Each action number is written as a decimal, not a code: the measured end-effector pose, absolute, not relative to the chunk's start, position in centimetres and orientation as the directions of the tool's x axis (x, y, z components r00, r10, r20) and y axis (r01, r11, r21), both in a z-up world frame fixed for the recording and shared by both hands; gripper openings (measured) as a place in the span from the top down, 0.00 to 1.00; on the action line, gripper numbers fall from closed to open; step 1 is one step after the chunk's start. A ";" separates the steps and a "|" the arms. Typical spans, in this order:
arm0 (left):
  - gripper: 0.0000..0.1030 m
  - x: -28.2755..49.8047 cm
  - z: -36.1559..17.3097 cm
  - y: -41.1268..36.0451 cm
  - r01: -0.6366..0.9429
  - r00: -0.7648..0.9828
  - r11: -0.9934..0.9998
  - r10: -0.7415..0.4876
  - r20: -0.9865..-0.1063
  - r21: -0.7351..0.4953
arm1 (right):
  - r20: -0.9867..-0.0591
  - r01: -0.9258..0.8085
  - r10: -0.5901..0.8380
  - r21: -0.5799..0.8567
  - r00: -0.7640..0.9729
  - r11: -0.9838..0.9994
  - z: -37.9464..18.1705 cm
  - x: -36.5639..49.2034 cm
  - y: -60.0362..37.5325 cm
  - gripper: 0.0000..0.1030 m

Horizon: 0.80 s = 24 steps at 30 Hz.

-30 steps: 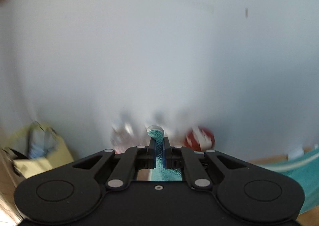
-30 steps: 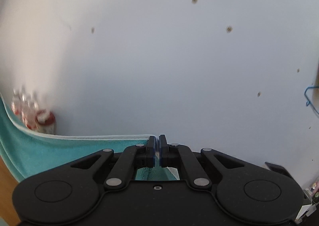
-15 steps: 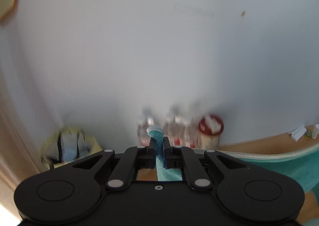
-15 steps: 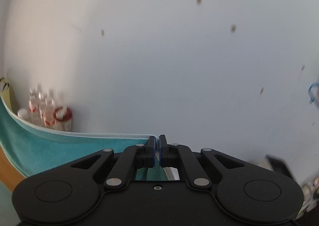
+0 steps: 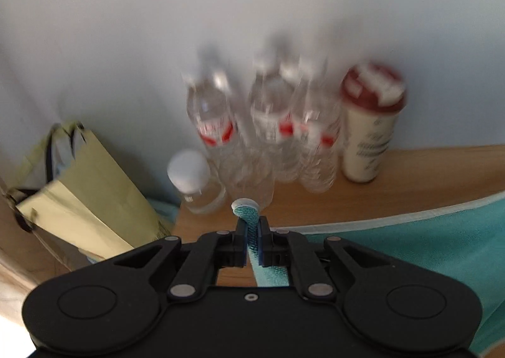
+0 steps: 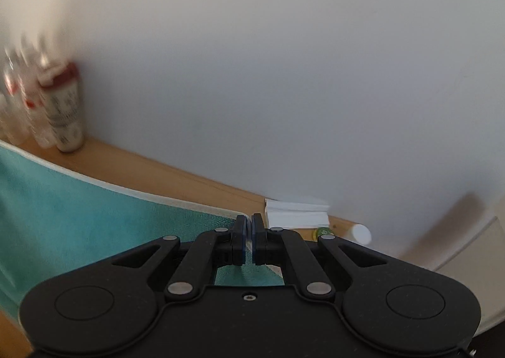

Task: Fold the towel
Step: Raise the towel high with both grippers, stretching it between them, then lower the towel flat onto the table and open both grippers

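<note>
both grippers — left [image 5: 252, 239], right [image 6: 249, 241] — pinch the teal towel [image 6: 79, 209].

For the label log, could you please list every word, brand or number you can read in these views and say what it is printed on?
No text can be read in either view.
Water bottles: red-and-white labels, blurred by motion, unreadable.
Red-lidded cup: dark script-like print on its cream side, too blurred to read.
Yellow paper bag: no print visible.
White folded paper: no print visible.
Teal towel: no print visible.
</note>
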State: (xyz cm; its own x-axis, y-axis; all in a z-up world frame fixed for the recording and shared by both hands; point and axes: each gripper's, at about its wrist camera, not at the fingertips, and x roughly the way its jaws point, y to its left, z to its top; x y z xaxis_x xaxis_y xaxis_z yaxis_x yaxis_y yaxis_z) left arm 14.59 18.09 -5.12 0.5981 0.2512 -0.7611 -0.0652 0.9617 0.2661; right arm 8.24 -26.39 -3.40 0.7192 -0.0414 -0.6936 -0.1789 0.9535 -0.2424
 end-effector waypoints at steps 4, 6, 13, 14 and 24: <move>0.95 17.4 -9.2 17.9 -0.092 0.554 0.956 0.283 -0.783 0.280 | -0.724 -0.190 -0.060 -0.258 0.687 0.947 -7.0 11.7 -25.0 0.97; 0.95 18.3 -10.1 17.9 -0.099 0.544 0.955 0.288 -0.788 0.280 | -0.726 -0.187 -0.075 -0.273 0.683 0.944 -8.2 12.9 -24.7 0.97; 0.94 19.9 -13.3 17.9 -0.095 0.532 0.947 0.310 -0.788 0.308 | -0.748 -0.174 -0.122 -0.305 0.652 0.936 -11.6 16.2 -24.7 0.97; 0.94 20.0 -13.8 18.1 -0.096 0.527 0.950 0.302 -0.795 0.297 | -0.753 -0.168 -0.129 -0.306 0.646 0.937 -12.1 16.5 -24.8 0.97; 0.58 21.4 -15.9 19.0 -0.123 0.479 0.941 0.335 -0.811 0.316 | -0.749 -0.076 -0.195 -0.311 0.634 0.947 -15.3 18.0 -24.6 0.58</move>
